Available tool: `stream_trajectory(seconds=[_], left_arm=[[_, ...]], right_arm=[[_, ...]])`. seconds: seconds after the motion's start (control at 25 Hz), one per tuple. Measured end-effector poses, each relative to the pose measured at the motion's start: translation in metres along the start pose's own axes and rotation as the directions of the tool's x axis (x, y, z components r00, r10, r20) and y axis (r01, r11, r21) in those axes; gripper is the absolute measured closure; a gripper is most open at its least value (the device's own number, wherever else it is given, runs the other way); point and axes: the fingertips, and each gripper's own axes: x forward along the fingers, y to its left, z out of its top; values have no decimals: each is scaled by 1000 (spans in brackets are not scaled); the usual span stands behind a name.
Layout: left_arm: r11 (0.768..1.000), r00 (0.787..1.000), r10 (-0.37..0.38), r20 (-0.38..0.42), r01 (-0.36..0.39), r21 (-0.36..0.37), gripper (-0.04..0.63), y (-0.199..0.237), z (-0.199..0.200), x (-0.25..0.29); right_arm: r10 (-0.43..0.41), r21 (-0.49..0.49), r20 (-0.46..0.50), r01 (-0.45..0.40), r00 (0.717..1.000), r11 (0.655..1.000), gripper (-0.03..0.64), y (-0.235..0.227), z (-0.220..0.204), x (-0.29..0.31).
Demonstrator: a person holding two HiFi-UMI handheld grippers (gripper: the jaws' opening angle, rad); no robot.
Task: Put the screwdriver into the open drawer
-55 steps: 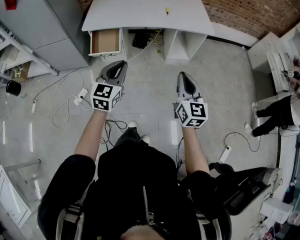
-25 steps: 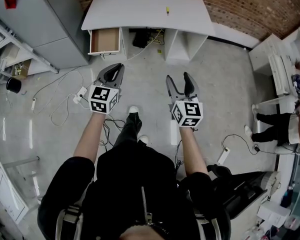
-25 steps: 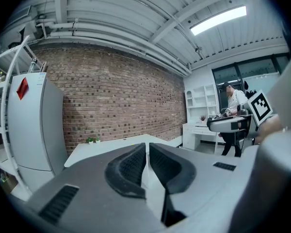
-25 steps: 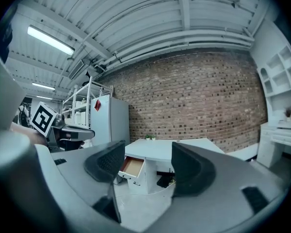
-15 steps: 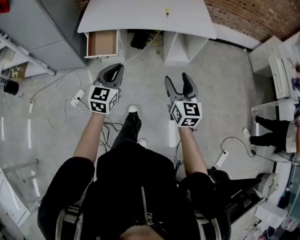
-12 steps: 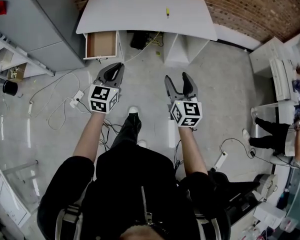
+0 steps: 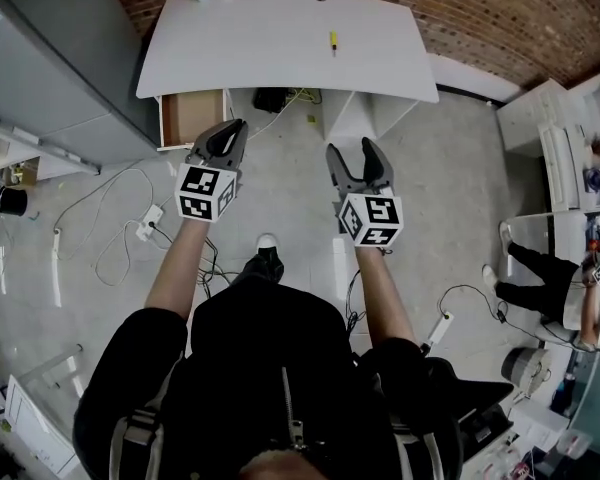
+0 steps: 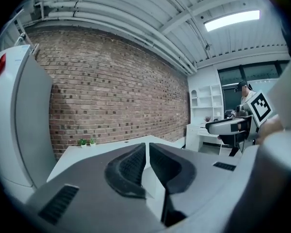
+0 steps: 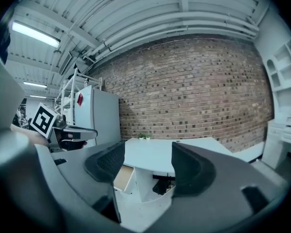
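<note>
The person has stepped closer to the desk [image 7: 270, 53] and the right claw [image 7: 351, 151] now gapes empty, left claw [image 7: 234, 129] pinched together on nothing, screwdriver [image 7: 332, 41] still lying top-centre there, so pickup looks next.

Both arms out fwd, side by side; left gripper [image 7: 225, 140] jaws together, right gripper [image 7: 352, 158] jaws apart, both empty

Even bright ceiling-strip lighting, soft shadows, strong fisheye edges, near foreground blurred
</note>
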Motion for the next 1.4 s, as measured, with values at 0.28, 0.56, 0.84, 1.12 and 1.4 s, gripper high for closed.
stream_trajectory(seconds=[0.28, 0.56, 0.84, 1.12, 1.4], left_arm=[[1000, 1000, -19, 11, 19, 5, 554, 43, 10, 49], [1000, 1000, -13, 11, 13, -2, 554, 70, 12, 84], [1000, 1000, 16, -3, -16, -5, 554, 88, 5, 126], [996, 996, 86, -6, -86, -7, 554, 128, 14, 194], [990, 990, 141, -22, -142, -12, 554, 152, 31, 276]], right_arm=[[-30, 9, 6, 30, 1000, 1000, 319, -16, 16, 60], [-36, 15, 5, 36, 999, 999, 319, -33, 23, 103], [-6, 35, -4, 6, 1000, 999, 319, -63, 18, 153], [35, 29, -10, -35, 999, 999, 319, -113, 32, 231], [93, 49, -41, -91, 995, 995, 320, -174, 48, 310]])
